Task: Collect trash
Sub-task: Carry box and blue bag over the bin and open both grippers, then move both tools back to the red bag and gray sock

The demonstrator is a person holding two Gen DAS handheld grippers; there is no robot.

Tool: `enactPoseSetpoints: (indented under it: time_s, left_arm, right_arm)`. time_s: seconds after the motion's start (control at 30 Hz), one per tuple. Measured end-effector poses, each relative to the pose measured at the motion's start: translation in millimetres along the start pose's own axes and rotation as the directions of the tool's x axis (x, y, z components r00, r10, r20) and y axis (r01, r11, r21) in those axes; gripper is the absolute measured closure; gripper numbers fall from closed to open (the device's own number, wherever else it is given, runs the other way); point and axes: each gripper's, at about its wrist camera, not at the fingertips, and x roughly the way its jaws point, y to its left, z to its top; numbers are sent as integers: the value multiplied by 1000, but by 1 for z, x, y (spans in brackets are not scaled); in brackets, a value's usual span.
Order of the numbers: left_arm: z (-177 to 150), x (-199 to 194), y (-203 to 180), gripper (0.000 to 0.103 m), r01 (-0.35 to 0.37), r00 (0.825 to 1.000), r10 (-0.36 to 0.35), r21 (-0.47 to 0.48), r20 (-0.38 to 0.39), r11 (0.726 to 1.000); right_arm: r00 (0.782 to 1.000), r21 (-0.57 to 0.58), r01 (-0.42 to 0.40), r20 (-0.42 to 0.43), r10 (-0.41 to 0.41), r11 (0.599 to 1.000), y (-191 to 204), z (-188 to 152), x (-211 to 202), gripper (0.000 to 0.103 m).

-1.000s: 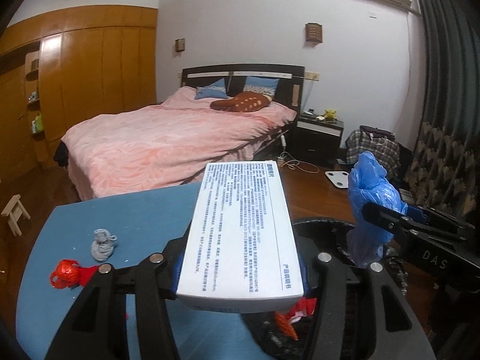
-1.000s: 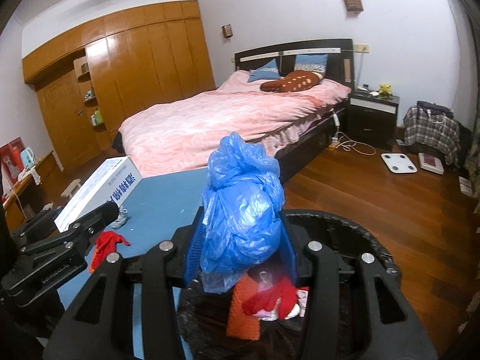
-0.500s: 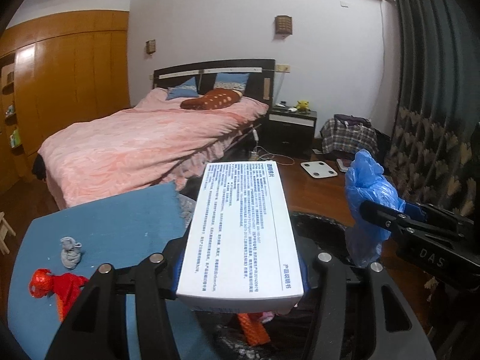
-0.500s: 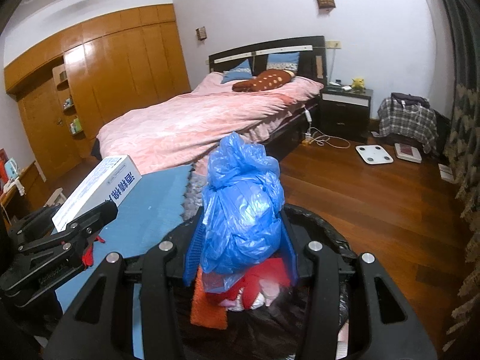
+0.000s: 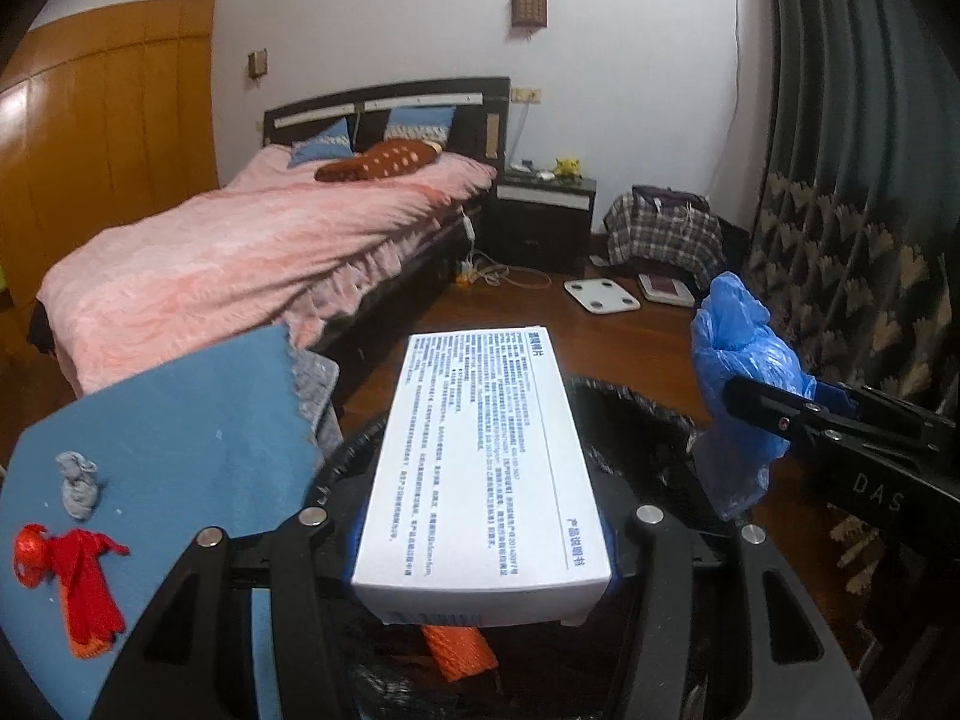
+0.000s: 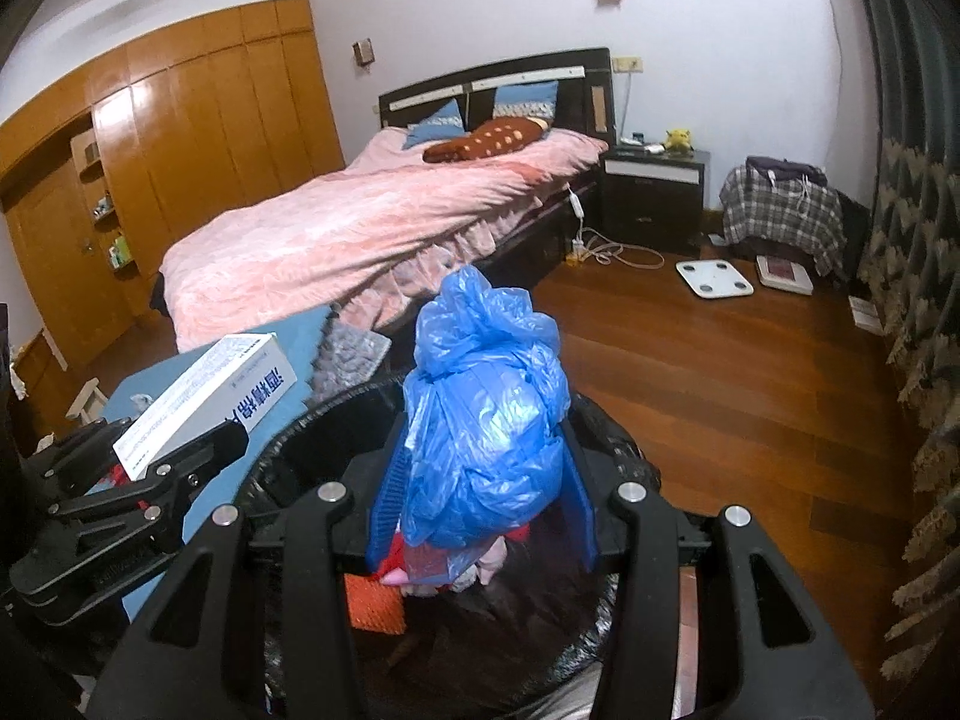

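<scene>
We hold the white box (image 5: pixel 480 468) clamped in our left tool (image 5: pixel 480 546) and the blue bag (image 6: pixel 480 420) in our right tool (image 6: pixel 480 516), both above the black bin (image 6: pixel 618 456) at frame bottom, ready to drop.

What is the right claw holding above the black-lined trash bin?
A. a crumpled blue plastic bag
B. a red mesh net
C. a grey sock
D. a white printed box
A: in the right wrist view the right claw is shut on the crumpled blue plastic bag, over the trash bin; the white printed box sits in the left claw.
</scene>
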Motion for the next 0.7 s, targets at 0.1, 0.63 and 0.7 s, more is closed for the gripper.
enactPoseSetpoints:
  time_s: [0.1,0.63,0.7]
  left_arm:
    - [-6,12,-4,49,6,1000,-6,3,-25,1000]
    - [-10,30,12,21,-6,999,5,-28,-54,1000]
    - [-9,27,17,18,-17,999,15,-34,-46,999]
  right_arm:
    - [1000,9,11,-28,-10,1000,-7,-9,11,58]
    - [996,10,72,-53,-71,997,-15,-22,38,12]
    - [996,9,70,-49,-69,998,-16,-19,37,9]
